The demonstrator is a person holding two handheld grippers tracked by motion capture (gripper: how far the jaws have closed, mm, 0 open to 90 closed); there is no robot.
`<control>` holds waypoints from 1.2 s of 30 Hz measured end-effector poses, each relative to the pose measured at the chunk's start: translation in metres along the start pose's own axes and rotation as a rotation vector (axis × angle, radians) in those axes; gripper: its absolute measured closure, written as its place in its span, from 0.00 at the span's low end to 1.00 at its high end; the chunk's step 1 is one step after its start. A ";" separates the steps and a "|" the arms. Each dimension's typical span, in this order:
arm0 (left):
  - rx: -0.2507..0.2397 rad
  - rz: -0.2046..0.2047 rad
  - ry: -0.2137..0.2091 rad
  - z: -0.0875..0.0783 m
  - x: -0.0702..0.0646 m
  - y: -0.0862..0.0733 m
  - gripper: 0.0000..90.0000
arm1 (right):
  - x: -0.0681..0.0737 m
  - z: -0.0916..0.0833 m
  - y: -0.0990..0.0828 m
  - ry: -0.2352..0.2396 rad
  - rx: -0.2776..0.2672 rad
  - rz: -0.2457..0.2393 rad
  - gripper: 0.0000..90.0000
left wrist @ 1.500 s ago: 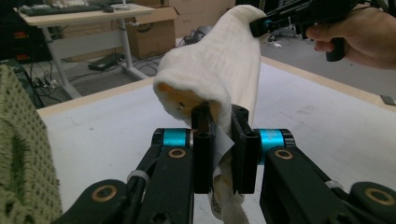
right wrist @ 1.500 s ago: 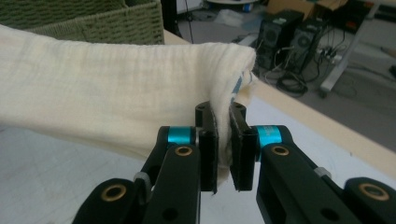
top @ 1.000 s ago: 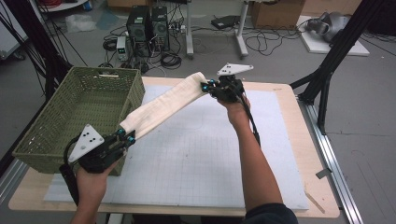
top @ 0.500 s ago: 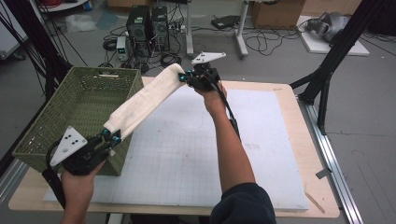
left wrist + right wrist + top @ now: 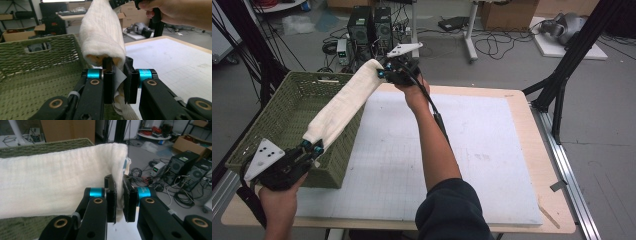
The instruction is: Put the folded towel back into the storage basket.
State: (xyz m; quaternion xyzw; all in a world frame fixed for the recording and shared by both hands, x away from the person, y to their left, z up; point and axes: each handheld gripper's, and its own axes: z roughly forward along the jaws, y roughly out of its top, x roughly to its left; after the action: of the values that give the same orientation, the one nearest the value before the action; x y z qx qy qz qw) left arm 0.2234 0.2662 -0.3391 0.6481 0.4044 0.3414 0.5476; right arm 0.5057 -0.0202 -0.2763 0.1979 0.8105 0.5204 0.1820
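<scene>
The green woven basket (image 5: 282,125) sits on the left end of the worktop (image 5: 532,125), and everything else is placed from it. At the basket's near right corner, the left gripper (image 5: 310,147) is held in the person's left hand (image 5: 279,200), its grey three-cornered plate toward the near-left. In the left gripper view its jaws are pinched together on the lower end of a rolled cream towel (image 5: 103,35), a small white tag pressed between them, with the basket's open interior (image 5: 37,82) to the left and below.

From that grip the towel (image 5: 344,100) runs as one taut band up and away, crossing above the basket's right wall and rising toward its far right corner. It hangs clear of the basket floor.

At the far right corner of the basket, raised above the rim, the right gripper (image 5: 384,74) holds the towel's other end; the person's right arm (image 5: 432,145) reaches to it across the white mat (image 5: 482,150) that lies just right of the basket. In the right gripper view the jaws are closed on the folded edge of the towel (image 5: 60,182), the cloth stretching off to the left with the basket's rim (image 5: 47,145) behind it.

Beyond the basket, past the worktop's far edge, computer towers (image 5: 369,25) and cables stand on the floor.
</scene>
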 end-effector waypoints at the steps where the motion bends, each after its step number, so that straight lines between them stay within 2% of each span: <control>1: -0.002 -0.003 0.008 -0.002 0.002 0.000 0.90 | 0.001 0.004 0.002 0.005 0.002 -0.002 0.93; 13: -0.005 -0.032 0.073 -0.017 0.022 -0.005 0.90 | 0.017 0.049 0.020 0.034 0.008 -0.016 0.93; 18: -0.008 -0.060 0.101 -0.023 0.033 -0.009 0.90 | 0.025 0.066 0.028 0.044 0.014 -0.031 0.93; 27: 0.010 -0.085 0.141 -0.030 0.044 -0.016 0.90 | 0.038 0.099 0.029 0.051 0.036 -0.028 0.93; 31: 0.028 -0.080 0.160 -0.031 0.046 -0.018 0.90 | 0.043 0.111 0.029 0.053 0.033 -0.019 0.93; 34: 0.046 -0.091 0.170 -0.033 0.050 -0.020 0.89 | 0.048 0.120 0.030 0.050 0.043 -0.018 0.93; 36: 0.065 -0.095 0.192 -0.033 0.052 -0.021 0.89 | 0.051 0.126 0.031 0.049 0.048 -0.020 0.93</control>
State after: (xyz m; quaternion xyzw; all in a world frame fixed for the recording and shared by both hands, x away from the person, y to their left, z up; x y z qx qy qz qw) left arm 0.2137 0.3284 -0.3543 0.6099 0.4960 0.3623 0.5007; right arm 0.5291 0.1155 -0.3018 0.1813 0.8290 0.5035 0.1627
